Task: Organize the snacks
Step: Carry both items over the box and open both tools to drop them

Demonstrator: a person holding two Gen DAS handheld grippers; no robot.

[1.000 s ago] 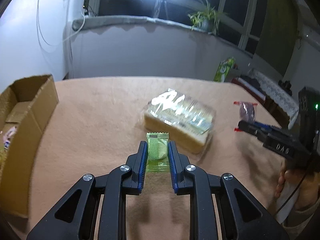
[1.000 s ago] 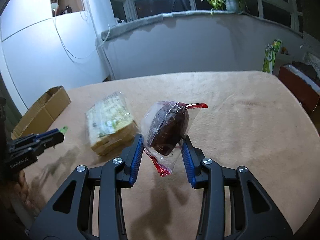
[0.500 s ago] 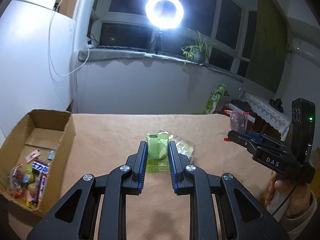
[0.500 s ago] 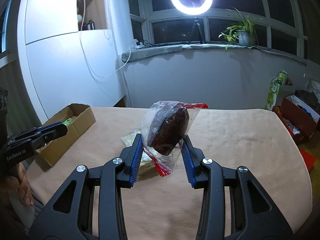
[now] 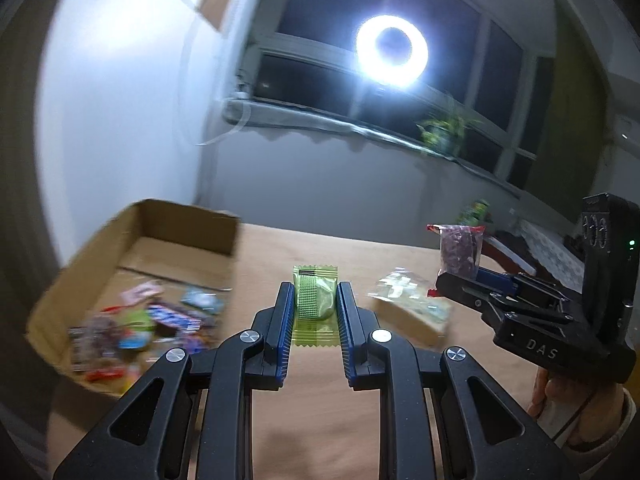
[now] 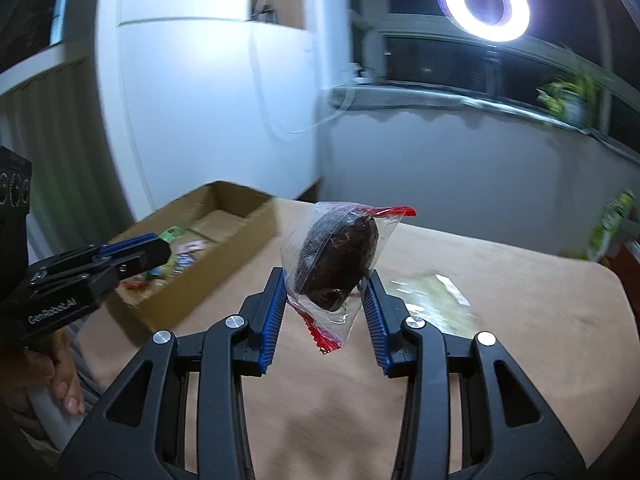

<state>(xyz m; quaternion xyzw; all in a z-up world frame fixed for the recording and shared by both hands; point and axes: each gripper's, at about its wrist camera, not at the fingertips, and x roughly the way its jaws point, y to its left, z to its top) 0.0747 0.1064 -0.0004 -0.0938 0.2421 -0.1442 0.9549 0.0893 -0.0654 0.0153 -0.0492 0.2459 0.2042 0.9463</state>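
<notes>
2 black grippers with blue pads, 1 snack in each, both held above the tan table [image 6: 500, 280]. Left gripper [image 5: 314, 300] is clamped on 1 small green foil packet [image 5: 314, 300], upright between the pads. Right gripper [image 6: 326, 284] is clamped on 1 dark brown cake in a clear bag with red edges [image 6: 340, 256], sticking up past the fingertips. 1 clear-wrapped pale bread pack [image 5: 412, 308] lies on the table, right of the open cardboard box [image 5: 188, 224]. The box holds several mixed wrapped snacks [image 5: 144, 320]; too blurred to count.
</notes>
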